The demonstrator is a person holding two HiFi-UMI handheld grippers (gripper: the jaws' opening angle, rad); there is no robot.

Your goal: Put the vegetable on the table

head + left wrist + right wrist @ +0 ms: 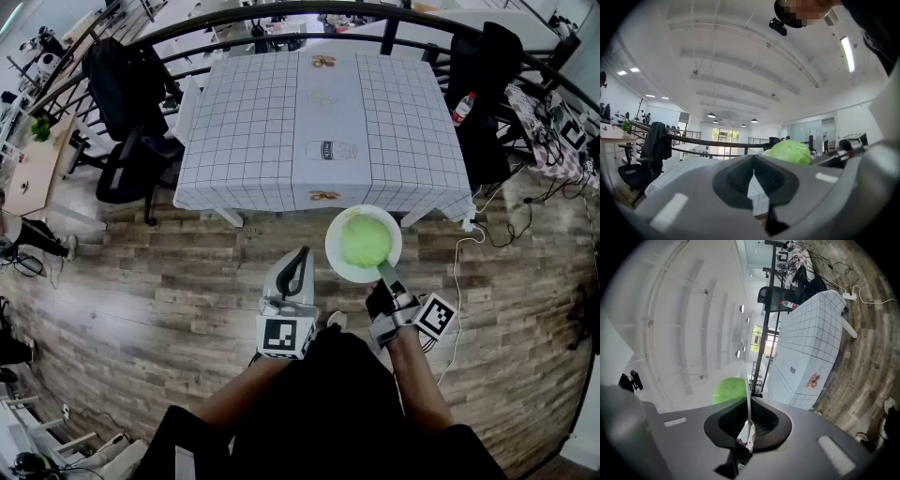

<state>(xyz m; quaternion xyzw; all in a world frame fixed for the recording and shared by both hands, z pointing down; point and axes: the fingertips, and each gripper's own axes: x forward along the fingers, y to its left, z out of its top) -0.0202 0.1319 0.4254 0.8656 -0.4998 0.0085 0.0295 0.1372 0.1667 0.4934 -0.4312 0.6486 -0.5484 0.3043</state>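
At my R hand, the right gripper point(384, 274) is clamped narrow on the near rim of a white plate point(330, 246). In the right gripper view the rim runs edge-on betw the pads point(749, 420), so it's a real pinch and not just resting there. The plate sticks straight out from the jaws, away from me, w/ the cabbage point(364, 240) sitting in its middle. So the veg is dead ahead of the R tongs, just past the tips. It's a round head w/ no long axis to speak of.

My left gripper point(298, 267) is alongside, off the plate's left edge and not touching it. Its jaws are together w/ nothing betw them point(753, 187), and the cabbage point(790, 152) shows up & right of them. So R is the hand on the job and L is spare.

Outward again: the plate hangs over the wood floor point(187, 272), not yet over the table point(253, 131). The table's near edge lies just beyond the plate's far rim, straight on in the same line as the R tongs. I reckon the move is a plain push fwd, keeping the plate flat since the cabbage could roll, then setting down on the checked cloth, which looks bare at the near side
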